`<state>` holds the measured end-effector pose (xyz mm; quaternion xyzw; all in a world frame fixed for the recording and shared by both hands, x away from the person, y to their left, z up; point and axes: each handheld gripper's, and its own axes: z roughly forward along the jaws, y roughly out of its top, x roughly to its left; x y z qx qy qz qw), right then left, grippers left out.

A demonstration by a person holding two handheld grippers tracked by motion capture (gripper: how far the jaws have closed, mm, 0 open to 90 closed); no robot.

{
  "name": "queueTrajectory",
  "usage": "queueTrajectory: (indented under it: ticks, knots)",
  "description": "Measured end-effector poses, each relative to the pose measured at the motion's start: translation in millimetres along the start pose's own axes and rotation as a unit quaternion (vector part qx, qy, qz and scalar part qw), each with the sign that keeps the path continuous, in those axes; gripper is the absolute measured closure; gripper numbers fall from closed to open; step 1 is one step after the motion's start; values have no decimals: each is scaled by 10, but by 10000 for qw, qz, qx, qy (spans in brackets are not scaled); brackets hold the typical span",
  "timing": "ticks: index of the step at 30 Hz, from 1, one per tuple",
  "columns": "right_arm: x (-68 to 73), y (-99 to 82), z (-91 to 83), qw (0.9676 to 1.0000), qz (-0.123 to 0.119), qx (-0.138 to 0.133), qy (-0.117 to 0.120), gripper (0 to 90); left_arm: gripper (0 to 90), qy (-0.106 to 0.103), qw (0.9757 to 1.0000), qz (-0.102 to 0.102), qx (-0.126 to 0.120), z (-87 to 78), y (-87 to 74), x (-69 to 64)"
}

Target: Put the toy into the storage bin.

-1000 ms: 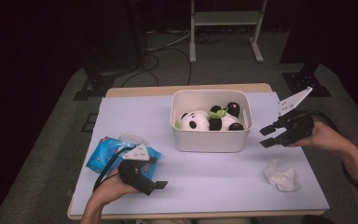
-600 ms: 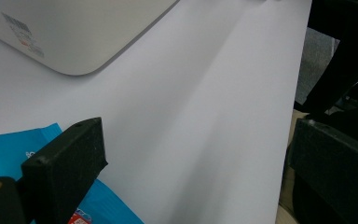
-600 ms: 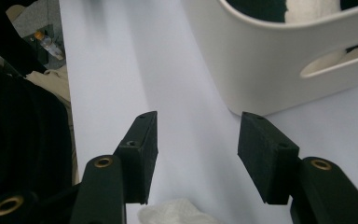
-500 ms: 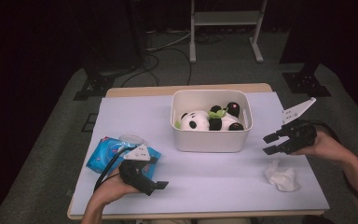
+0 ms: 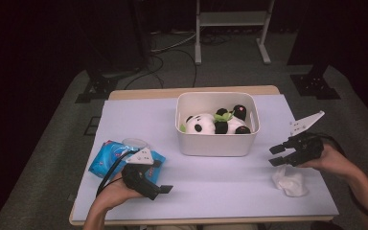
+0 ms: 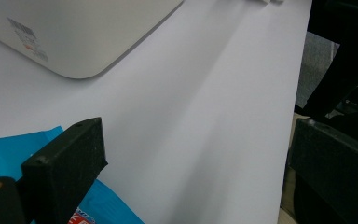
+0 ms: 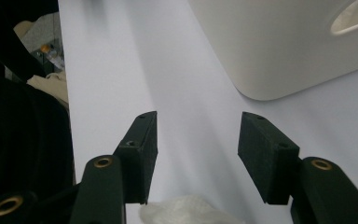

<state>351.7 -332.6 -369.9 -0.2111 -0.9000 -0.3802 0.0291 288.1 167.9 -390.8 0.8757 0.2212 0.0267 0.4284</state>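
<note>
A crumpled white tissue lies on the table near its right front corner. My right gripper hovers just above and left of the tissue, open, with nothing between its jaws. In the right gripper view the tissue sits low between the two pads. My left gripper rests at the front left, open and holding nothing. Beside and partly under it lies a blue wipes pack. The left gripper view shows that pack under the left jaw.
A white bin stands mid-table with a panda plush inside. Its wall fills the upper right of the right gripper view as the bin, close ahead. The lilac table cover is bare between the two hands.
The right gripper has come down and toward the front, closer to the tissue. Its jaws kept the same spread. The left hand stayed where it was.
</note>
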Motion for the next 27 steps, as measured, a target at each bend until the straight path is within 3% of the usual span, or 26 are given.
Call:
queueTrajectory:
  ticks: [3,12,20,27]
  knots:
    - [6,-28,41,10000,14,44,-8,451,33,-1,10000,2,2,-2,0,0]
    - [28,-117,131,9998,54,-174,-29,450,32,-7,10000,-17,-35,-7,-6,-1]
    - [57,-235,240,9998,105,-144,24,437,32,-13,10000,8,-12,10,-1,-2]
    - [74,-266,229,9997,123,-190,26,425,32,-20,10000,8,-19,10,6,-1]
